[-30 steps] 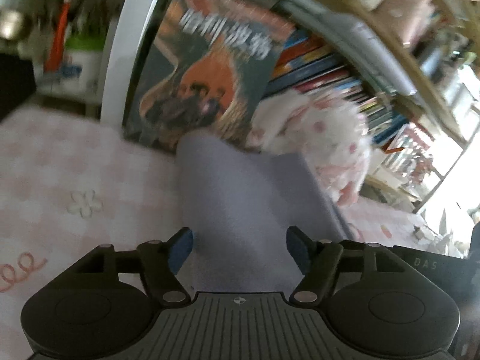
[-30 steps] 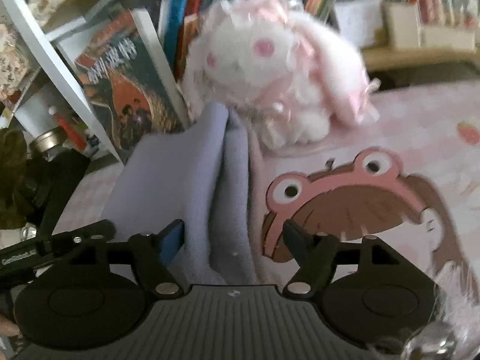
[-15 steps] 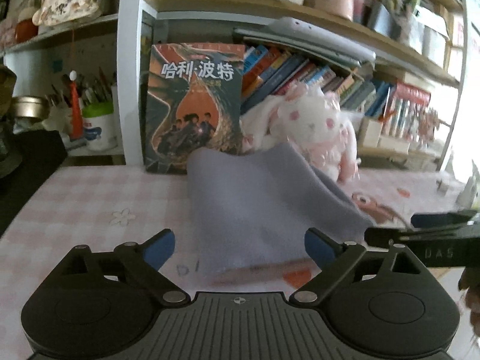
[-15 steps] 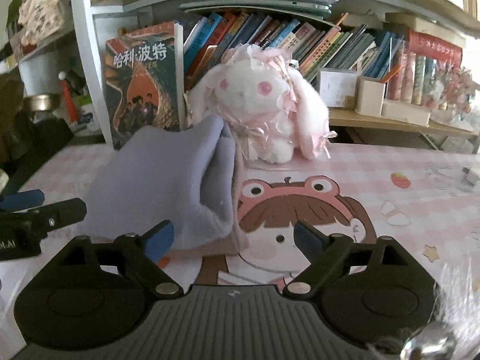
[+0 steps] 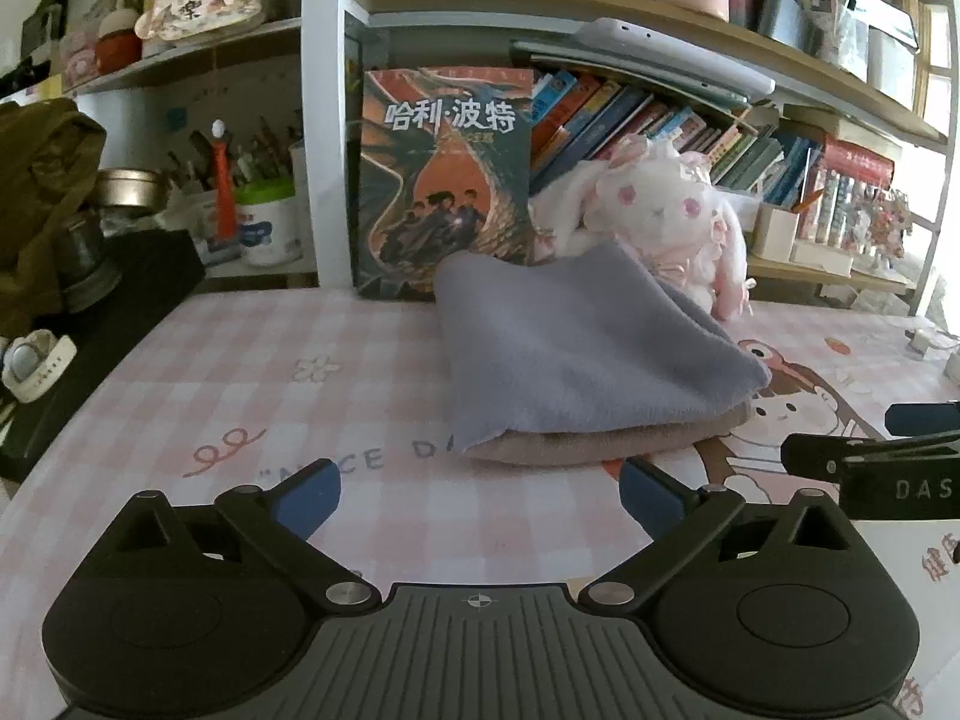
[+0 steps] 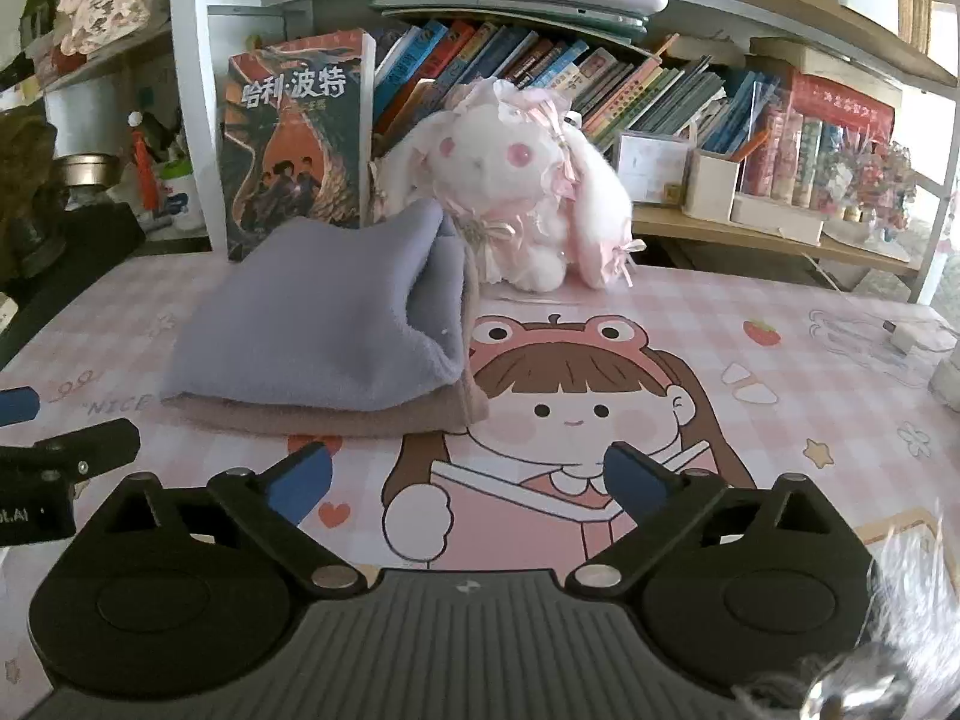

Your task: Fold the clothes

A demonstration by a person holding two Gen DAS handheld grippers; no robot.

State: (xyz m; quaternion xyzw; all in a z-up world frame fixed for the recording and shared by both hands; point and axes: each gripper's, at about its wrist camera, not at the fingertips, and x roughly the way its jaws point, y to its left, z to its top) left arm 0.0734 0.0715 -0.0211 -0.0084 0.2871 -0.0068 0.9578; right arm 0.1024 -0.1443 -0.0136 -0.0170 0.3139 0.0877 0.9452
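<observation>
A folded lavender fleece garment [image 5: 588, 360] [image 6: 312, 324] lies on a folded tan garment [image 5: 600, 438] [image 6: 336, 417] on the pink checked desk mat [image 5: 336, 414]. My left gripper [image 5: 480, 495] hovers just in front of the pile. Its jaws are opening wide and nothing is between them. My right gripper [image 6: 468, 474] sits in front of the pile's right corner, over the cartoon girl print [image 6: 570, 408]. Its jaws are opening too and hold nothing. Each gripper shows at the edge of the other's view, the right gripper [image 5: 870, 456] and the left gripper [image 6: 60, 450].
A white and pink plush rabbit [image 6: 516, 180] and an upright book [image 5: 444, 180] stand right behind the pile, under loaded bookshelves [image 6: 660, 96]. A black box [image 5: 90, 336] borders the mat on the left. A white charger with cable [image 6: 906, 336] lies at the far right.
Both grippers have drawn back from the folded pile, let go of the lavender cloth and spread their jaws wider. The tilted views have levelled out.
</observation>
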